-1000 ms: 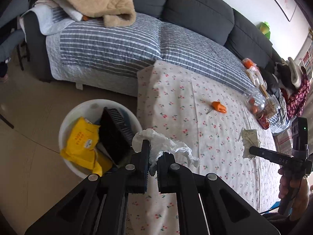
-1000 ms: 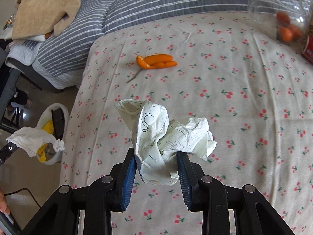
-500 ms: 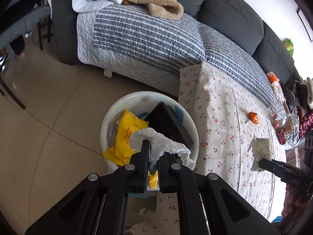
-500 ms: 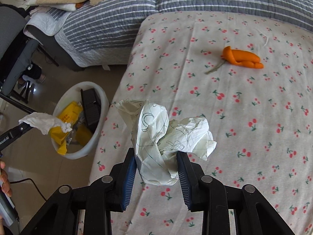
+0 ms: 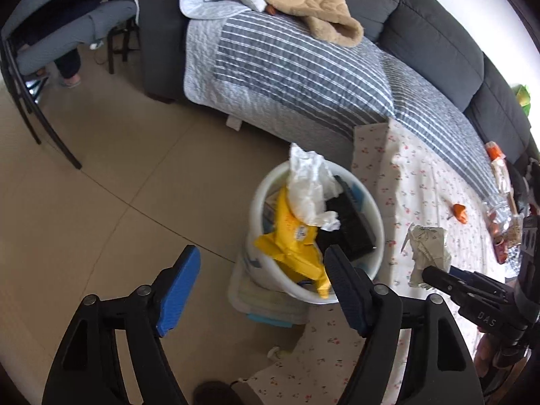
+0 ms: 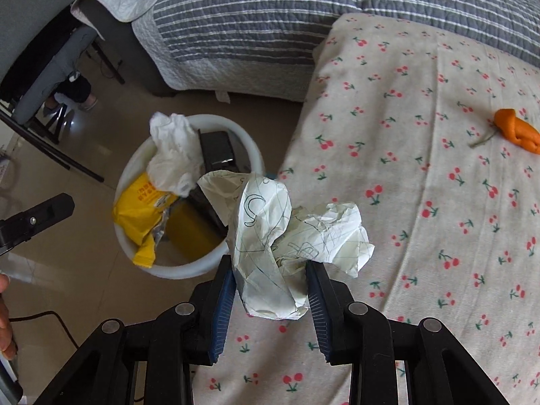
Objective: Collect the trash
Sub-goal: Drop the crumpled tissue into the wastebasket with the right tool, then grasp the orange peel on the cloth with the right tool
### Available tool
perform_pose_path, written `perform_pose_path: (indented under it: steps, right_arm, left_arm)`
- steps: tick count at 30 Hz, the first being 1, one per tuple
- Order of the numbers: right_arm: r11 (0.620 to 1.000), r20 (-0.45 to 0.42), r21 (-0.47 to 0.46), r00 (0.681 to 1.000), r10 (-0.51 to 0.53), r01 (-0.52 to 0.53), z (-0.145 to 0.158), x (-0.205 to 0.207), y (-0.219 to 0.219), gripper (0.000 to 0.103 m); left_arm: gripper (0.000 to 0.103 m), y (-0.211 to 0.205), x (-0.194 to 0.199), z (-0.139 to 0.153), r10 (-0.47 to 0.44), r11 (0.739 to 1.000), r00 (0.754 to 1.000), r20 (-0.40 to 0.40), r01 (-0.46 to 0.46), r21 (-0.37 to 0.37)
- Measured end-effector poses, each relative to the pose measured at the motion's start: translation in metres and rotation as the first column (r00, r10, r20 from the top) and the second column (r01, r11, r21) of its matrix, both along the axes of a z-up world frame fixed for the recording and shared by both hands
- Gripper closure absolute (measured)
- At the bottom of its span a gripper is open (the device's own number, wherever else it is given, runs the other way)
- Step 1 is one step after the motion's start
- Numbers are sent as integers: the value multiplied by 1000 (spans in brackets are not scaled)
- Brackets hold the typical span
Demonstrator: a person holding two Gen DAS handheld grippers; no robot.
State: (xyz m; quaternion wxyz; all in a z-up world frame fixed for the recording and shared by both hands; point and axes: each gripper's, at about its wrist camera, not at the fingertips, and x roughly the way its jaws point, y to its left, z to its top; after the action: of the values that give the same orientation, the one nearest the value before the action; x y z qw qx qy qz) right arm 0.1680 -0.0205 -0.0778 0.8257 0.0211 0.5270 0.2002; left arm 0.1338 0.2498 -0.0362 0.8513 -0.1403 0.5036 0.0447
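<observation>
My left gripper point(image 5: 260, 285) points steeply down, its jaws just sprung wide apart with nothing between the blue pads point(image 5: 177, 290). My right gripper point(image 6: 270, 298) also tilts steeply down, its jaws part closed and pressing on the crumpled paper point(image 6: 287, 236). A bare hand point(image 6: 5, 317) shows at the left edge of the right wrist view.

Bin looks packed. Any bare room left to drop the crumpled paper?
Crowded: white bin holds yellow wrapper, black box and white tissue over its far rim. Free: cherry-print cloth between crumpled paper and orange peel; floor left of bin.
</observation>
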Motion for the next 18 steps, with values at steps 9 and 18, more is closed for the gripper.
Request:
perform_pose_path:
  steps: [9,18]
  right_arm:
    - [997,-3,0,997,72,-72,-14,15,70,64]
    - [996,-13,66,998,55,-54,-17,25,76,33]
  left_arm:
    - [14,26,-8,-7,48,998,998,-30,-47,38]
    - [13,24,-3,-13,42,998,997,-57,-39,50]
